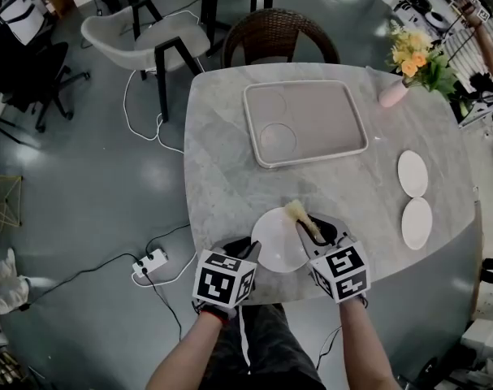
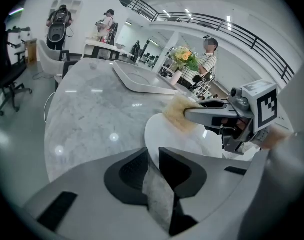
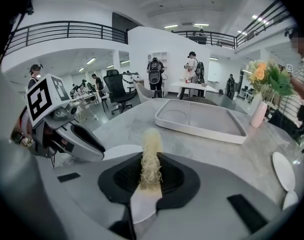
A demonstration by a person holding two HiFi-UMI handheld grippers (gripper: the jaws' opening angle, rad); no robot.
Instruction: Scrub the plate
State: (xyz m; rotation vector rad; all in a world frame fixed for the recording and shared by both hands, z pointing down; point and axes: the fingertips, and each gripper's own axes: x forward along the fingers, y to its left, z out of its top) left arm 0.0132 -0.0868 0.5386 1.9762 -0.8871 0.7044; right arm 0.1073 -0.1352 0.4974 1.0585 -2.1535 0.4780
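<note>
A white plate (image 1: 278, 238) lies near the front edge of the marble table (image 1: 222, 177). My left gripper (image 1: 252, 249) is shut on the plate's left rim; in the left gripper view the rim (image 2: 157, 194) runs edge-on between the jaws. My right gripper (image 1: 309, 227) is shut on a straw-coloured fibrous scrubber (image 1: 298, 211), whose tuft lies over the plate's far edge. In the right gripper view the scrubber (image 3: 150, 159) stands up between the jaws, with the plate (image 3: 122, 151) just beyond and my left gripper (image 3: 86, 145) to the left. The left gripper view shows the scrubber (image 2: 178, 113) on the plate (image 2: 172, 136).
A pale rectangular tray (image 1: 327, 116) sits at the table's middle back. Two small white plates (image 1: 412, 173) (image 1: 417, 223) lie at the right edge. A pink vase with flowers (image 1: 395, 90) stands at the back right. Chairs (image 1: 270, 35) stand beyond the table.
</note>
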